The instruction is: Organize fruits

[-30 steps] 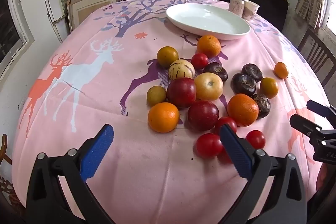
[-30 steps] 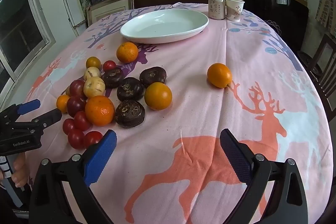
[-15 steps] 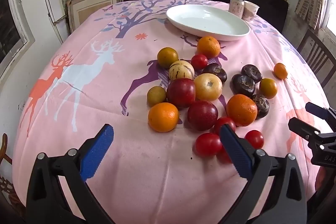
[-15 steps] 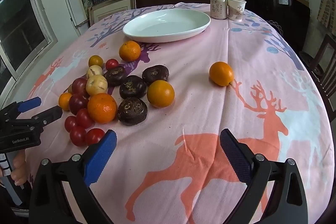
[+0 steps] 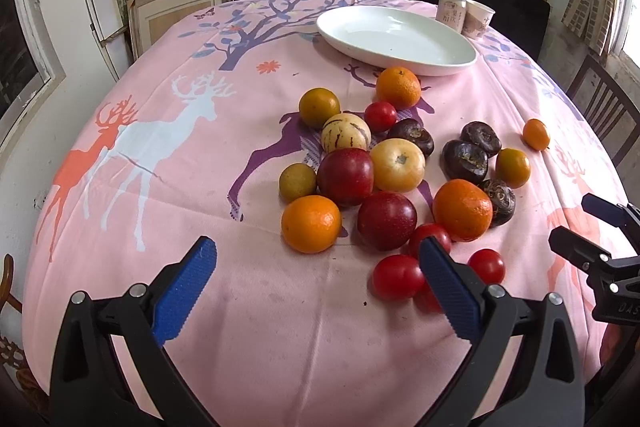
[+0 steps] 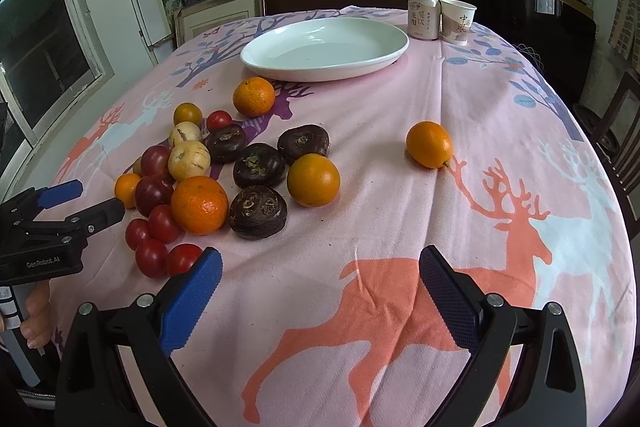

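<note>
A heap of fruit lies mid-table on the pink deer-print cloth: oranges (image 5: 311, 224) (image 6: 199, 205), red plums (image 5: 387, 221), pale striped melons (image 5: 346, 133), dark brown round fruits (image 6: 258, 212) and small red tomatoes (image 5: 398, 277) (image 6: 151, 257). One small orange (image 6: 429, 144) sits alone to the right. A white oval plate (image 5: 396, 40) (image 6: 325, 48) stands empty at the far side. My left gripper (image 5: 318, 279) is open, low at the near edge, just short of the tomatoes. My right gripper (image 6: 320, 287) is open over bare cloth, right of the heap.
A drink can (image 6: 423, 16) and a paper cup (image 6: 457, 21) stand behind the plate. Dark chairs (image 5: 600, 107) ring the table's far and right sides; shelves with boxes line the back wall. A hand (image 6: 36, 319) holds the left gripper's handle.
Both grippers have crept slightly forward toward the fruit; the fruit itself has not moved and both stay open.
</note>
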`<state>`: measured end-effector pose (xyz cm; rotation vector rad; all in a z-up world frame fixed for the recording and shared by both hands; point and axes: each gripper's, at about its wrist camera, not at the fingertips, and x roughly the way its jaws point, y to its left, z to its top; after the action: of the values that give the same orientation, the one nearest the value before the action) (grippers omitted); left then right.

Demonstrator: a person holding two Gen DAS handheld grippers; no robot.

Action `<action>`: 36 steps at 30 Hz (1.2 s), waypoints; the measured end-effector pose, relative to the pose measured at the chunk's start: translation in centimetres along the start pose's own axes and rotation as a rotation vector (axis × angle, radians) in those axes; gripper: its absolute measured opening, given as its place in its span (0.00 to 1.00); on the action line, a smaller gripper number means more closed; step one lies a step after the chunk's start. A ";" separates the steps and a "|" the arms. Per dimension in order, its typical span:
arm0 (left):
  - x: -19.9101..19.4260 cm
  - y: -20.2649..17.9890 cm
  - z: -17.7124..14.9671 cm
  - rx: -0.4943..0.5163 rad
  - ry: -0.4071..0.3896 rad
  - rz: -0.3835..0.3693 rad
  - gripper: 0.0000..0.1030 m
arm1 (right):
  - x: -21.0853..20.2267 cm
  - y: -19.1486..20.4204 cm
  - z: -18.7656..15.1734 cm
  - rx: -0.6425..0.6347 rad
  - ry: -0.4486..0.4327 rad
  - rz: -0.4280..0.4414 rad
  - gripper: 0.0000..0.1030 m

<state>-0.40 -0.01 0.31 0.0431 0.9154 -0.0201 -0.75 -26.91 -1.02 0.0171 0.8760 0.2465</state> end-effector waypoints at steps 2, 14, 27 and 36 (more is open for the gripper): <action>0.1 0.1 0.0 0.001 0.004 -0.001 0.96 | 0.1 0.0 0.0 0.000 0.003 0.002 0.97; 0.2 -0.3 0.0 0.002 0.006 0.001 0.96 | 0.1 0.0 -0.1 -0.001 0.003 0.008 0.97; 0.1 -0.3 0.0 0.001 0.006 -0.001 0.96 | 0.2 0.3 -0.4 -0.001 0.005 0.016 0.97; 0.1 -0.3 0.0 0.001 0.006 0.000 0.96 | 0.2 0.2 -0.3 0.001 0.006 0.015 0.97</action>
<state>-0.31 -0.34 0.21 0.0442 0.9217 -0.0205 -0.95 -26.67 -1.33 0.0236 0.8820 0.2603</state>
